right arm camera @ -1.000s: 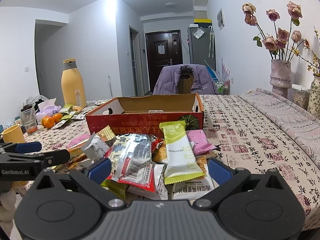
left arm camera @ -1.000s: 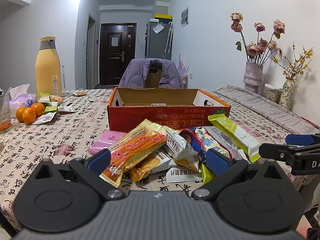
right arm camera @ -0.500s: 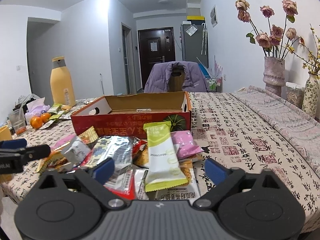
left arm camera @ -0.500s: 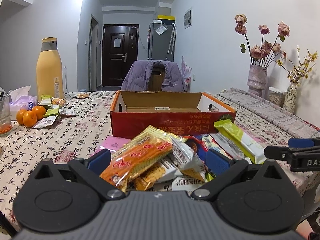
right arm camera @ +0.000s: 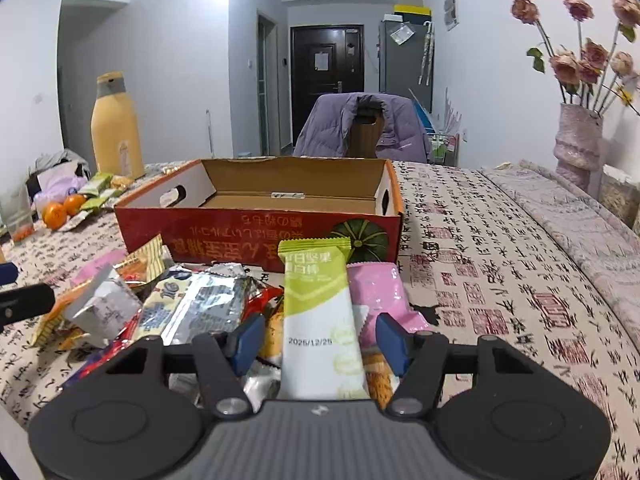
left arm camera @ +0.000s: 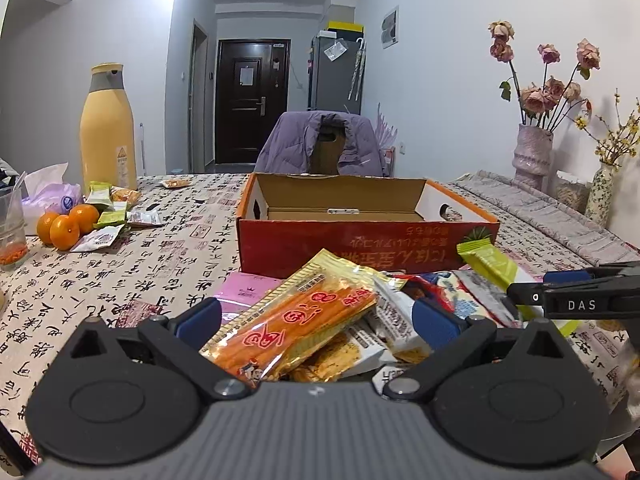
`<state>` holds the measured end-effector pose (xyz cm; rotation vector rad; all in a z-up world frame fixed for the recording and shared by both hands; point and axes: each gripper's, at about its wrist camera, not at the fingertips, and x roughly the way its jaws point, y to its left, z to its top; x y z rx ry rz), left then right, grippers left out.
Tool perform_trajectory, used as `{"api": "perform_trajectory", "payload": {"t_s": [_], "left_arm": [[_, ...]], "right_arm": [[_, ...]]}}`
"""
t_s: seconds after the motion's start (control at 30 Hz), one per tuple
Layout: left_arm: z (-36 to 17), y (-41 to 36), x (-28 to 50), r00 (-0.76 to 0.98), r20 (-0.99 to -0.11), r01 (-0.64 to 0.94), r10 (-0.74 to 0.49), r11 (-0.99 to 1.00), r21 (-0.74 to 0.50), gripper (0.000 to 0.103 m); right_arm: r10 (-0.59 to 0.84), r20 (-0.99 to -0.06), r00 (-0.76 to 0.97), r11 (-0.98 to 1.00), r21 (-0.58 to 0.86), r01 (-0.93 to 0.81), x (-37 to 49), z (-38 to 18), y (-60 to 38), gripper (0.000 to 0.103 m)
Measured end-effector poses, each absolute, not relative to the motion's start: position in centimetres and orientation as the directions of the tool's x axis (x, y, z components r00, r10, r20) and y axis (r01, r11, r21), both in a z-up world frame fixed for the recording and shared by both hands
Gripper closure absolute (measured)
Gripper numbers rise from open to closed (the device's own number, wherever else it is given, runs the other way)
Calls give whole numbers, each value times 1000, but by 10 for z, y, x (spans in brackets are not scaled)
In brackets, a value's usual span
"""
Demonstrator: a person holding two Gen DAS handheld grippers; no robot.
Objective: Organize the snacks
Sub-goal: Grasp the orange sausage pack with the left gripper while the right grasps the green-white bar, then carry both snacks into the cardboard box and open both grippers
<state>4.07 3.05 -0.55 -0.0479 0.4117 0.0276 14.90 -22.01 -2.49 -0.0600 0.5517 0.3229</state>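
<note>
A pile of snack packets lies on the table in front of an open red cardboard box, which also shows in the right wrist view and looks empty. My left gripper is open, its jaws on either side of an orange-and-gold packet on top of the pile. My right gripper is open but narrower, its jaws on either side of a green-and-white bar, not touching it. A pink packet lies beside the bar. The right gripper's finger shows at the right of the left wrist view.
A tall yellow bottle, oranges, a tissue pack and loose packets sit at the far left. Vases with dried flowers stand at the far right. A chair with a purple jacket is behind the box. A patterned cloth covers the table.
Both grippers have moved down and forward onto the pile. The right gripper's jaws have narrowed around the green-and-white bar.
</note>
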Motion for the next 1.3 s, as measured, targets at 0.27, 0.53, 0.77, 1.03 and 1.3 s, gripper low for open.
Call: {"api": "perform_trajectory", "payload": {"t_s": [0.27,0.53,0.77,1.03,1.3], "left_arm": [[-10,44,59,895,-444,-48,30,998,-29,0],[-12,58,82,869,-495,-7,28,999,43,0],[-24,62,109,816,-578,52,-8,997,60,0],[-32,65,123,789,-609,113,-76,993,22,18],[-31,65,112,794,-597,149,-114,989,9,42]], "right_arm": [[281,-562,778,947,33,-318,160,-34,-215,63],[302,-500,812,947,58,-316,151,-28,-222,65],[300,-487,820,949,63,-309,146,-28,-225,66],[302,-519,800,943,42,-329,150,-31,-220,64],[309,-536,785,941,52,-334,155,-35,-221,62]]}}
